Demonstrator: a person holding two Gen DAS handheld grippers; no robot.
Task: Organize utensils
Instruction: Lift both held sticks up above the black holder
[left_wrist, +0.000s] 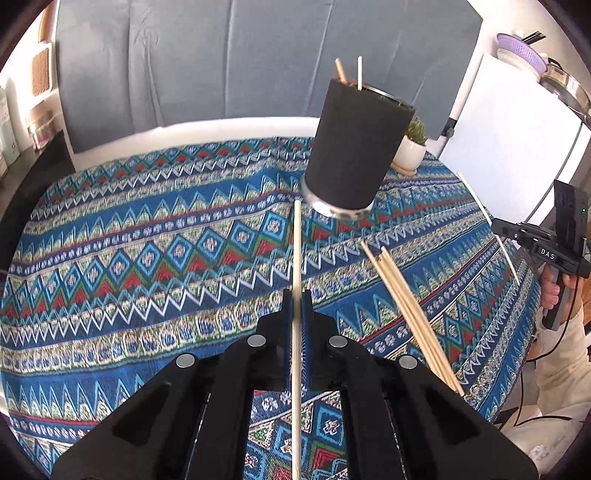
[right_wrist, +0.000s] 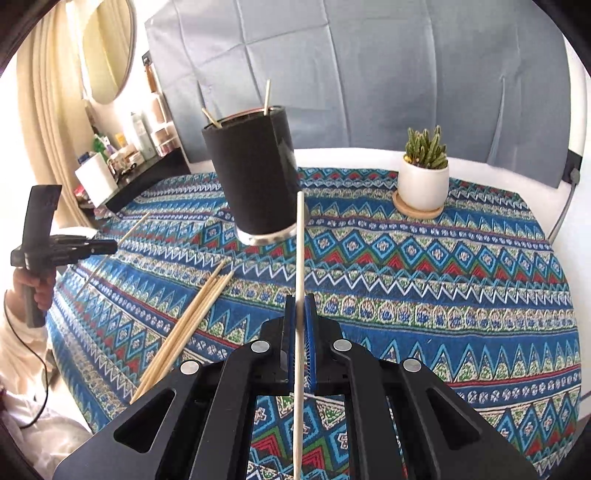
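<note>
The black cup (right_wrist: 255, 177) stands in the middle. Loose sticks (right_wrist: 184, 328) lie beside it. The cloth (right_wrist: 443, 295) toward the plant (right_wrist: 423, 177) is bare.

Potted cactus (right_wrist: 423, 173) on patterned tablecloth (right_wrist: 443, 277)

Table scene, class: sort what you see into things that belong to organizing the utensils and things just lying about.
Job:
- black holder
- loose chopsticks
- chopstick in left gripper
- chopstick in right gripper

Lying about:
- potted succulent
- patterned cloth
- purple colander

Lower ends of both held chopsticks (left_wrist: 296, 258) (right_wrist: 300, 258) past the bottom edge
</note>
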